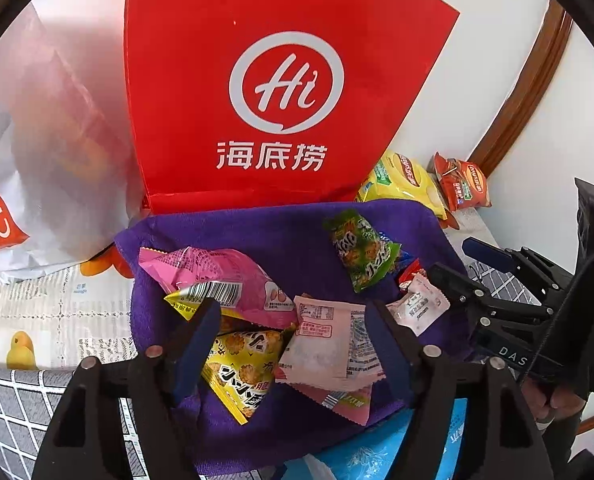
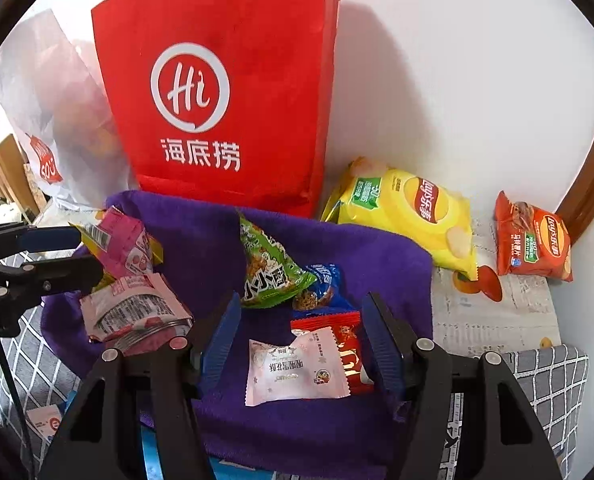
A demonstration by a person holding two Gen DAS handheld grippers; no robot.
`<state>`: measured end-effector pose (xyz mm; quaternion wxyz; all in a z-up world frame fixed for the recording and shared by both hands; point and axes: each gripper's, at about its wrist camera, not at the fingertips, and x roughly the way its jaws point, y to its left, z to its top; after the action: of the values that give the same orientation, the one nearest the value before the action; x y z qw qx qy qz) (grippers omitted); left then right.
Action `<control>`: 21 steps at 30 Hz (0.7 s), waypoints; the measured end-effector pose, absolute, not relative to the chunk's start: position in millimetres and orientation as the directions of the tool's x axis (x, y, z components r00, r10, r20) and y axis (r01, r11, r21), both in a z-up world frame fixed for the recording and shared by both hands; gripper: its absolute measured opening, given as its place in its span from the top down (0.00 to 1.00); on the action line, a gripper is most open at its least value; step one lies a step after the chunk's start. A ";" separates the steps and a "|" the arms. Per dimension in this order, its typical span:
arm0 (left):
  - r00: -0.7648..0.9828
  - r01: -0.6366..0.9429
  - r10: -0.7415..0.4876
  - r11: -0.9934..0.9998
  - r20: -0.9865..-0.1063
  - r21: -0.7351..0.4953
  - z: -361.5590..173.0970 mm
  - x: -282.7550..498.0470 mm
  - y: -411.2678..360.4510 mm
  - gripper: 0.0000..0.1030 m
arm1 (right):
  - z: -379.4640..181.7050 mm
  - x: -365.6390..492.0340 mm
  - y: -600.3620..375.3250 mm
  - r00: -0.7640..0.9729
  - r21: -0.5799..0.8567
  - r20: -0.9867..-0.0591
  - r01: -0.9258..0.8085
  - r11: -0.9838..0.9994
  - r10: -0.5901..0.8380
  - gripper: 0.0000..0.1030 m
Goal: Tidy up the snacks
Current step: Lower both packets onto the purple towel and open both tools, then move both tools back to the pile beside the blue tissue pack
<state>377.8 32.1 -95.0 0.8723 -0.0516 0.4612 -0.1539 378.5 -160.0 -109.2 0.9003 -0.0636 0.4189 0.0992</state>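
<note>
On a purple towel (image 1: 281, 240) in front of a red paper bag (image 1: 281, 80) lay a loose heap of snack packets. In the left wrist view the left gripper (image 1: 297, 332) stood with its jaws apart over a pale pink packet (image 1: 329, 336); neither pad visibly pressed on it, and its lower edge was hidden behind other wrappers. At 9 o'clock of it lay a yellow packet (image 1: 245, 364), partly covered by the left finger, with a larger pink packet (image 1: 217, 276) at 11 o'clock. A green packet (image 1: 361, 252) sat at 1 o'clock.

In the right wrist view the right gripper (image 2: 301, 344) was also spread, its blue pads on either side of a white packet (image 2: 297, 368) without gripping it; that packet overlapped a red packet (image 2: 347, 350), most of which was hidden. A blue packet (image 2: 323, 284) peeked from under the green one. At 2 o'clock, off the towel, lay a yellow crisp bag (image 2: 409, 216) and an orange crisp bag (image 2: 533, 244). A white plastic bag (image 2: 45, 100) at 10 o'clock was too blurred to read.
</note>
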 end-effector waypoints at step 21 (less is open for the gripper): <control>0.580 0.290 -0.340 0.935 -0.741 -0.203 -37.5 335.2 17.6 0.22 | -55.0 293.9 -169.0 0.702 -0.002 -0.701 -0.176 0.984 0.124 0.39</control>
<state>335.2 17.6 -37.5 0.8882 -0.0295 0.4228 -0.1775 293.9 -169.0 -55.0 0.9218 -0.0342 0.3774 0.0814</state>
